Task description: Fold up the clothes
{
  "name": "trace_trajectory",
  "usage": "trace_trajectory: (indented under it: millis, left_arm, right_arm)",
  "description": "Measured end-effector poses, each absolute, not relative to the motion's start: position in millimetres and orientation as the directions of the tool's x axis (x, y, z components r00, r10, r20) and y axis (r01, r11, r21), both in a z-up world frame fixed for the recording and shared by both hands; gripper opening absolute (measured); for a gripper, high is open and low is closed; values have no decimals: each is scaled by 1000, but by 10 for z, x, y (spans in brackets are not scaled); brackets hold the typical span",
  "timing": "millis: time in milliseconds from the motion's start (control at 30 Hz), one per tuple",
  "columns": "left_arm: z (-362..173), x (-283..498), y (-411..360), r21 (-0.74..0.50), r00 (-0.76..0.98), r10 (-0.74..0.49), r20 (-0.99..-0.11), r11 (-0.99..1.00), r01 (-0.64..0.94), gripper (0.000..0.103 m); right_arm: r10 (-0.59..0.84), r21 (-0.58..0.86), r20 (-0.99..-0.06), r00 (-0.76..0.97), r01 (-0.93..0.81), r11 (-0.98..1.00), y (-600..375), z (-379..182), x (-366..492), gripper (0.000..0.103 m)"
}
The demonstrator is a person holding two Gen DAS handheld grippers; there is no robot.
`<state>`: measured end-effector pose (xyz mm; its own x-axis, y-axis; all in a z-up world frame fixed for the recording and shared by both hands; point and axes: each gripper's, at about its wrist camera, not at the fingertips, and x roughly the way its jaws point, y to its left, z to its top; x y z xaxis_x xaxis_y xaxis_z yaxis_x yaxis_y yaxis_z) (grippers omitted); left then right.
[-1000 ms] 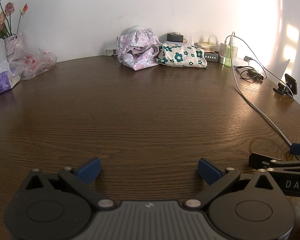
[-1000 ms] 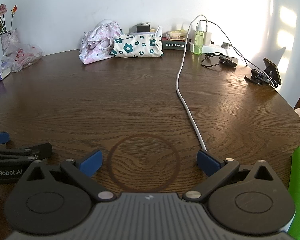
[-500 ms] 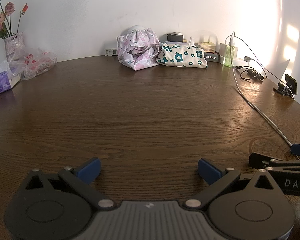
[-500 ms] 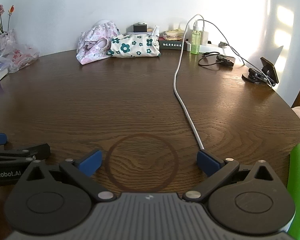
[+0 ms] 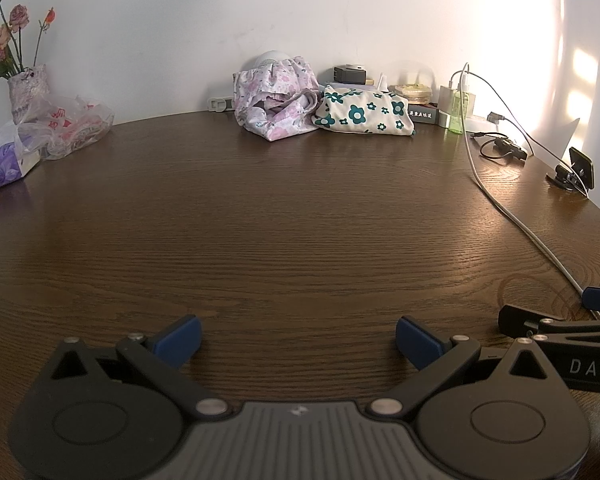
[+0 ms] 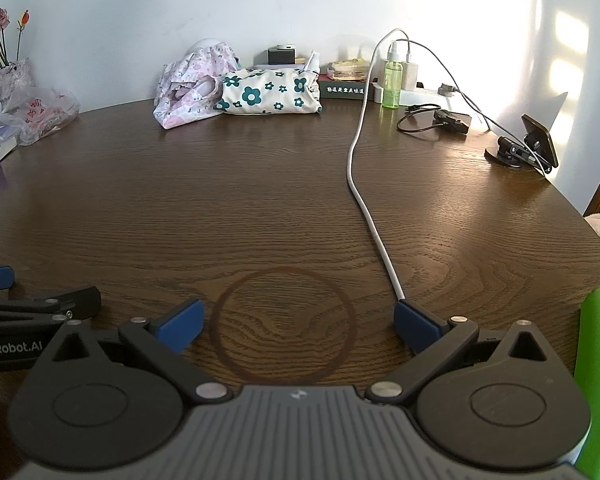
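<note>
Dark wood grain fills the near ground under both of my tools: the left gripper hangs low over the bare table with its blue pads spread wide and nothing between them, and the right gripper is just as wide and empty, straddling a ring stain in the varnish. A white cable runs from beside my right pad toward the back wall.

Well beyond all that, at the far edge against the wall, sit the clothes: a crumpled pink floral garment touching a cream bundle with teal flowers on its right.

I judge the step in hand to be the reach, with no folding begun. To do it well I would carry both grippers across low and level, keep the right one clear of the cable, and take the pink piece first (it looks loose, with an edge hanging free).

The teal-flowered bundle lies with its long axis along the wall, left to right. The pink heap has no axis I can read.
</note>
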<state>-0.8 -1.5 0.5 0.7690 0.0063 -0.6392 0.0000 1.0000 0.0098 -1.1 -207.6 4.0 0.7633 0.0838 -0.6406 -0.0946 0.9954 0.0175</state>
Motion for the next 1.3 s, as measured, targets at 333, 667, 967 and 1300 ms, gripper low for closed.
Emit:
trace_trajectory:
  millis: [333, 667, 967, 1300]
  left_arm:
    - [14, -15, -13, 10, 769, 7, -639, 1000, -1, 103]
    - [15, 6, -29, 11, 769, 10, -639, 1000, -4, 103]
    - [10, 7, -29, 10, 770, 3, -638, 1000, 5, 103]
    - [7, 20, -28, 9, 770, -9, -639, 1000, 19, 103]
  right_arm:
    - [79, 17, -641, 764, -89, 996, -2079, 38, -9, 102]
    - [75, 18, -641, 764, -83, 996, -2079, 36, -18, 102]
    - [53, 18, -642, 765, -54, 998, -2063, 35, 35, 102]
    - [46, 18, -641, 767, -45, 999, -2059, 20, 37, 102]
